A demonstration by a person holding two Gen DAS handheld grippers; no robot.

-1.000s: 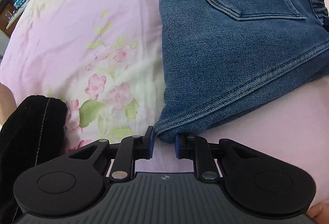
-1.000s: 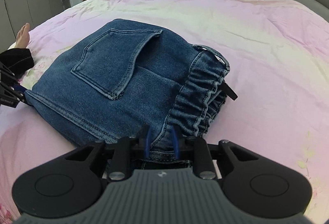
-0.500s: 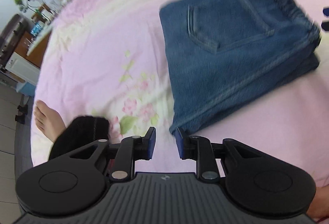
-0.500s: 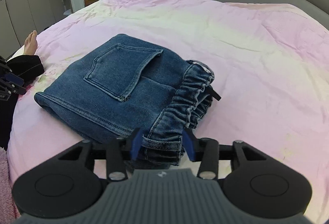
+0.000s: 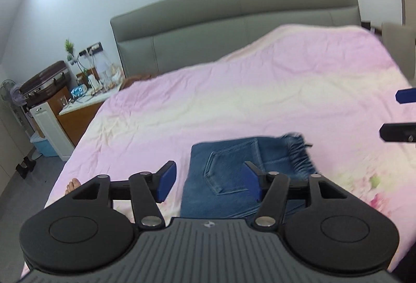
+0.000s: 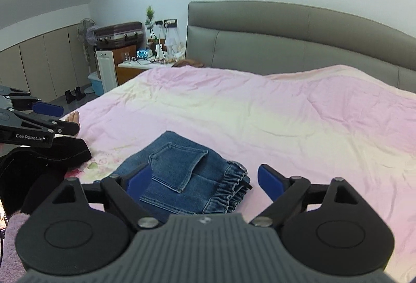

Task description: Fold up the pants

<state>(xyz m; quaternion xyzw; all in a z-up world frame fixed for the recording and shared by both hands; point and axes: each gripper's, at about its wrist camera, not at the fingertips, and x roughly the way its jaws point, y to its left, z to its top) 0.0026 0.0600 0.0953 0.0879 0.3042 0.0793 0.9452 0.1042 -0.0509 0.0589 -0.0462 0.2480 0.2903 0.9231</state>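
Note:
The blue denim pants [image 6: 187, 179] lie folded into a compact stack on the pink bed cover [image 6: 260, 121], back pocket up, elastic waistband to the right. They also show in the left wrist view [image 5: 228, 173]. My left gripper [image 5: 209, 184] is open and empty, raised above and in front of the pants; it shows at the left edge of the right wrist view [image 6: 56, 117]. My right gripper [image 6: 205, 181] is wide open and empty, raised off the pants; its fingertips [image 5: 405, 95] show at the right edge of the left wrist view.
A grey padded headboard [image 6: 299, 46] stands at the far end of the bed. A nightstand [image 6: 140, 69] with clutter, a suitcase [image 6: 119, 33] and a fan stand at the far left. A bare foot [image 6: 72, 117] and black-clad legs [image 6: 44, 160] rest at the bed's left edge.
Both grippers let go of the pants, opened wide and lifted up and back from the bed. The folded pants stay where they were laid.

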